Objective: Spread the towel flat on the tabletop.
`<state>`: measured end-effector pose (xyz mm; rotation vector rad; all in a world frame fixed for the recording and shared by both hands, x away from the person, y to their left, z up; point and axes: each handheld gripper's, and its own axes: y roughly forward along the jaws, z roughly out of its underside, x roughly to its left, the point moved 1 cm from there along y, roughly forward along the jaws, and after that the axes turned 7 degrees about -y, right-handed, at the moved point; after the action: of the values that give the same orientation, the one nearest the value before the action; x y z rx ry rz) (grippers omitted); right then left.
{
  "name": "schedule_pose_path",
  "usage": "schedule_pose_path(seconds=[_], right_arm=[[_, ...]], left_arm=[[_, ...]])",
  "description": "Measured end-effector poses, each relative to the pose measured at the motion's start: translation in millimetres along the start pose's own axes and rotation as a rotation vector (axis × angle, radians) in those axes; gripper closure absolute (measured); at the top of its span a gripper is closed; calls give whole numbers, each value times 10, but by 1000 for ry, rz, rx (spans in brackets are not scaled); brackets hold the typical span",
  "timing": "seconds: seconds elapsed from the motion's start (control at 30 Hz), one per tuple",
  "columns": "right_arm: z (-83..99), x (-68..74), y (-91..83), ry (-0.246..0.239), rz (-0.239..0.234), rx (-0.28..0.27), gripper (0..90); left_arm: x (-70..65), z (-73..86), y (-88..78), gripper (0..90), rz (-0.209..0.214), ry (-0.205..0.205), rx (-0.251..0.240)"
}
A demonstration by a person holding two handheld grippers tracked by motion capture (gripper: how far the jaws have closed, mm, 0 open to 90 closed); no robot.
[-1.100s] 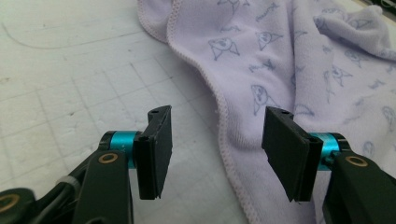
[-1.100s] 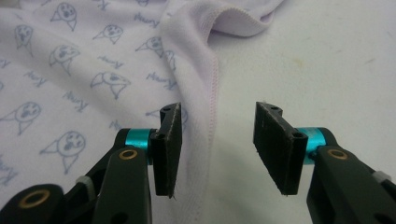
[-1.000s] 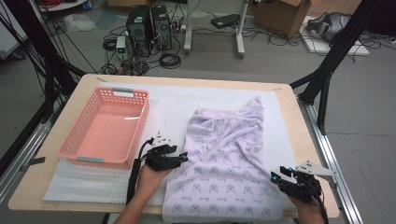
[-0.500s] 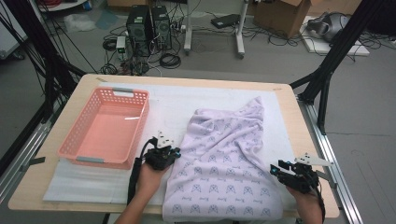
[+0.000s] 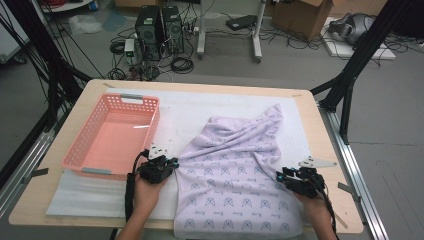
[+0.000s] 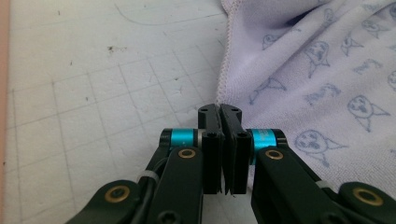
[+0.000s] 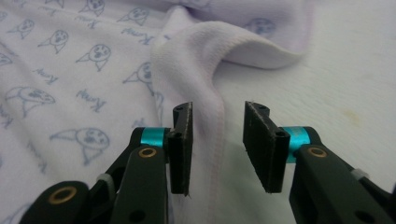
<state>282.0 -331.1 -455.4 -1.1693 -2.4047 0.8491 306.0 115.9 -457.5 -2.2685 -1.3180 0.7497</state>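
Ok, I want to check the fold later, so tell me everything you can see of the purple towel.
The towel is pale lilac soft cloth printed with small blue cartoon faces and hemmed with a stitched edge. It lies rumpled on the white mat, right of the pink basket, its near end hanging over the table's front edge and its far corner drawn to a point. The left gripper has its jaws shut at the towel's left hem. The right gripper straddles a raised fold of the right hem, jaws just closing, not yet pressing.

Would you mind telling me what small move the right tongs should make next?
Probably finish closing. The right tongs have just been closing, and the towel hem stands raised between their jaws, not yet pinched, while the left tongs are already shut at the opposite edge.
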Motion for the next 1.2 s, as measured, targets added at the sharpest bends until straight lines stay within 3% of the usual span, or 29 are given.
schedule_pose_path(seconds=[0.03, 0.07, 0.13, 0.2, 0.27, 0.33, 0.4, 0.47, 0.5, 0.53, 0.57, 0.63, 0.73, 0.8, 0.83, 0.87, 0.9, 0.97, 1.03, 1.1, 1.13, 1.17, 1.2], right_arm=[[-13, 5, 43, -15, 3, -4, 713], [-24, 10, 55, -22, -12, -2, 838], [-29, -11, 44, -51, -12, 5, 871], [-6, -79, -21, -50, 72, 11, 881], [54, -187, -110, -2, 134, -1, 886], [106, -260, -171, 25, 175, -12, 900], [137, -258, -173, 20, 203, -12, 900], [127, -228, -174, 9, 197, -16, 895], [126, -210, -185, 4, 199, -22, 883], [130, -200, -203, 9, 192, -34, 876], [137, -192, -231, 17, 178, -46, 839], [160, -190, -305, 36, 165, -61, 776], [203, -197, -414, 49, 138, -81, 724], [229, -183, -458, 52, 123, -84, 709], [238, -175, -471, 49, 119, -84, 704], [243, -169, -478, 51, 117, -85, 702], [247, -162, -483, 50, 117, -87, 700], [251, -138, -487, 51, 113, -89, 699], [261, -118, -490, 50, 109, -85, 699], [276, -100, -493, 50, 105, -83, 692], [284, -87, -497, 57, 103, -78, 679], [292, -76, -499, 57, 98, -77, 661], [300, -62, -502, 60, 88, -75, 644]], left_arm=[[2, 0, 1, 867, -1, -1, 1], [2, -1, 2, 867, -1, -1, 2], [4, -2, 3, 868, -3, 0, 2], [2, -3, 6, 869, -4, -3, -1], [-5, -8, 13, 870, -6, -4, -3], [-23, -21, 31, 871, -4, 2, -5], [-55, -41, 65, 871, -17, 15, -4], [-63, -55, 81, 856, -26, 6, -16], [-58, -60, 76, 757, -19, -27, -18], [-52, -63, 65, 636, 18, -67, -6], [-65, -57, 36, 560, 45, -81, 1], [-116, -9, -49, 517, 90, -52, -6], [-173, 90, -112, 484, 150, -51, 31], [-226, 144, -81, 477, 153, -27, 38], [-261, 151, -76, 471, 125, -2, 32], [-288, 148, -68, 514, 94, 32, 32], [-299, 138, -63, 641, 46, 75, 34], [-269, 93, -34, 848, 59, 46, 46], [-244, 26, -26, 858, -28, 59, 5], [-164, -38, -30, 859, -7, -43, -21], [-161, -42, -35, 852, 2, -51, -20], [-177, -30, -40, 843, 0, -29, -11], [-190, -6, -45, 777, 10, -24, 4]])
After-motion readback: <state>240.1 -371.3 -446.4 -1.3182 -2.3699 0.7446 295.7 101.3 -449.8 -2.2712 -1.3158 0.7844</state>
